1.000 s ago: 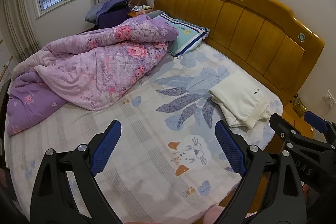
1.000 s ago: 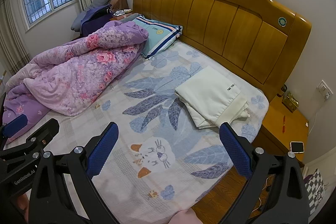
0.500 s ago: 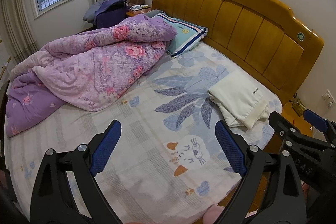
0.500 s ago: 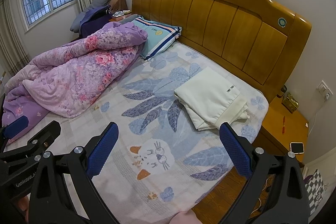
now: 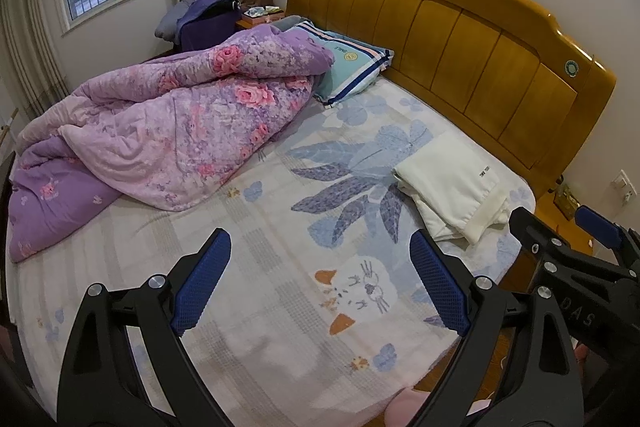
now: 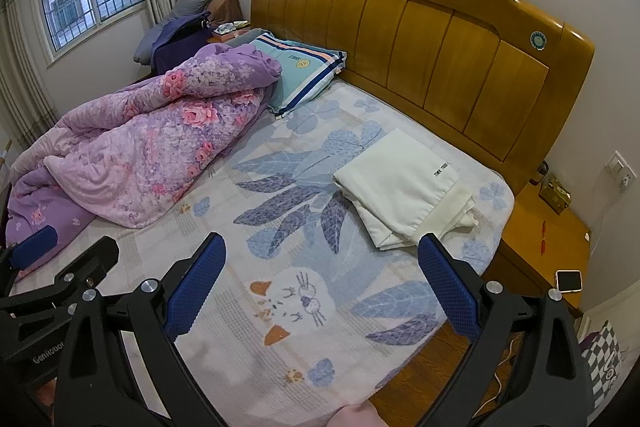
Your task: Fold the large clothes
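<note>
A cream-white garment [image 5: 452, 189] lies folded in a neat rectangle on the bed's right side near the headboard; it also shows in the right wrist view [image 6: 404, 187]. My left gripper [image 5: 320, 255] is open and empty, held above the bed's front edge. My right gripper [image 6: 320, 259] is open and empty too, above the same edge. Both are well short of the garment. The right gripper also shows at the right edge of the left wrist view [image 5: 560, 239].
A crumpled purple floral quilt [image 5: 172, 131] covers the bed's left half. A striped pillow [image 5: 348, 67] lies by the wooden headboard [image 5: 460, 35]. A bedside table [image 6: 548, 227] with a phone [image 6: 569, 281] stands at the right. The patterned sheet [image 5: 280, 247] is bare in the middle.
Both views have shifted only slightly; the garment and bedding lie as before, and both grippers stay open.
</note>
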The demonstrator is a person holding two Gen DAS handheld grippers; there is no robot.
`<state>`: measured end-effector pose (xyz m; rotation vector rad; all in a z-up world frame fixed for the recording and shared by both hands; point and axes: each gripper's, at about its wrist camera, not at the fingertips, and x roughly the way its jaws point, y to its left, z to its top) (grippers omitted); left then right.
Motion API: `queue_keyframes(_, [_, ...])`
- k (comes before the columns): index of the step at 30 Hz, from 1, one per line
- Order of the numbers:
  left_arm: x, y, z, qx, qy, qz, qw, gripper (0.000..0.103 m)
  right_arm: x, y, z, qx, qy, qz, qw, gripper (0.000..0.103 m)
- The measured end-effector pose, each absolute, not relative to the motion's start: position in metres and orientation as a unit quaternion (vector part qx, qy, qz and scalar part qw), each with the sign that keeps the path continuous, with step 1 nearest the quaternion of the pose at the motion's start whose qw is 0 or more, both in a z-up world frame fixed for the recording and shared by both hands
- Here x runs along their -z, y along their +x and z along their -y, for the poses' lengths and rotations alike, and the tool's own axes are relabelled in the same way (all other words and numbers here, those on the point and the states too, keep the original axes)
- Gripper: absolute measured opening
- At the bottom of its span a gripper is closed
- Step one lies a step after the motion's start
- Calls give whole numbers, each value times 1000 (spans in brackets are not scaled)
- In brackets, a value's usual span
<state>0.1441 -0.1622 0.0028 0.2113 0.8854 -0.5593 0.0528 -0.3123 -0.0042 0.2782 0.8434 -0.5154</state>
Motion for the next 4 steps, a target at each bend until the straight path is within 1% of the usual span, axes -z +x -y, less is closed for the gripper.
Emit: queue_keyframes(4, [-3,145,161,268,100,-423,860,91,5,55,312,245,132,-406,871,93])
